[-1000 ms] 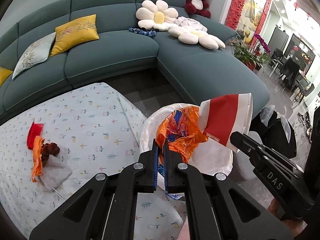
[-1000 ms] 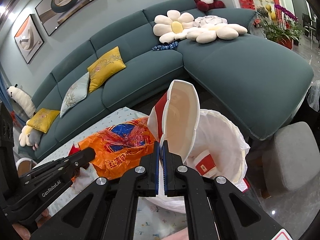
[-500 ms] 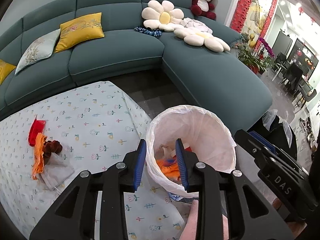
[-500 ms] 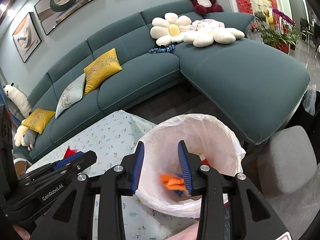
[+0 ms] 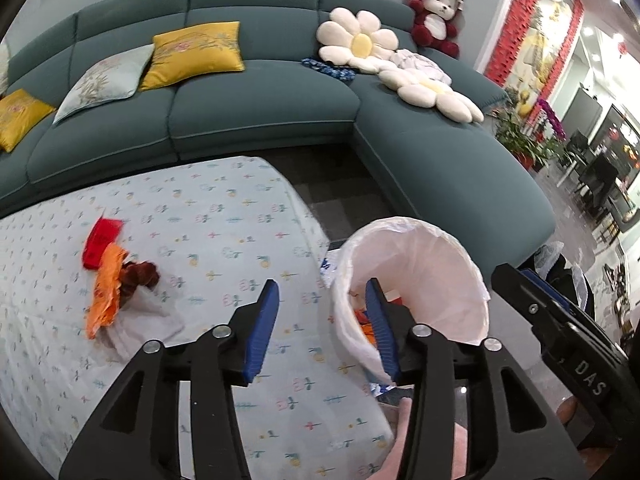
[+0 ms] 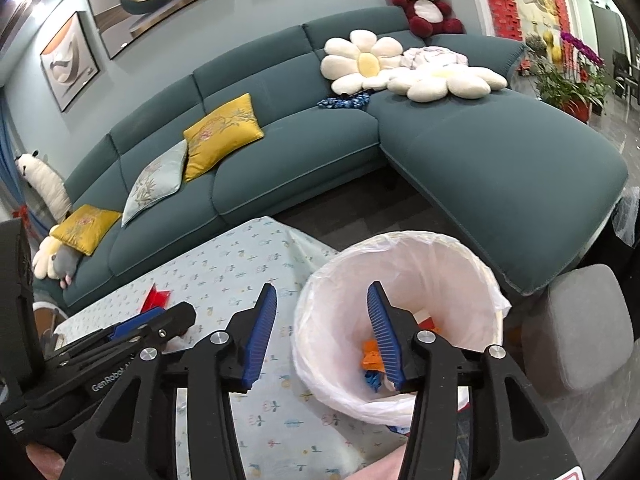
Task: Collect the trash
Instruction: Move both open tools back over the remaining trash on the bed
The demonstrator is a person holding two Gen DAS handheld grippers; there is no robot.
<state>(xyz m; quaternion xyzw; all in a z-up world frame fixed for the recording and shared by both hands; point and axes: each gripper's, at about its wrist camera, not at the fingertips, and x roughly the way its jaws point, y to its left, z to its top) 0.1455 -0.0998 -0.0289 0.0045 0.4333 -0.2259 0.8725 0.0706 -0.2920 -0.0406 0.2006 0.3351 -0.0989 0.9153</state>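
Trash (image 6: 374, 356) lies in the white-lined bin (image 6: 472, 264) at the table's (image 5: 224, 216) right edge, where our left gripper (image 5: 322, 322) and right gripper (image 6: 322, 330) have just been opening, both empty, with more scraps (image 5: 108, 292) far left.

Having just been opening, left gripper (image 5: 322, 292) and right gripper (image 6: 322, 298), both empty; orange wrapper (image 6: 371, 354) and, seemingly, red-and-white cup now lying inside bin (image 6: 472, 264).
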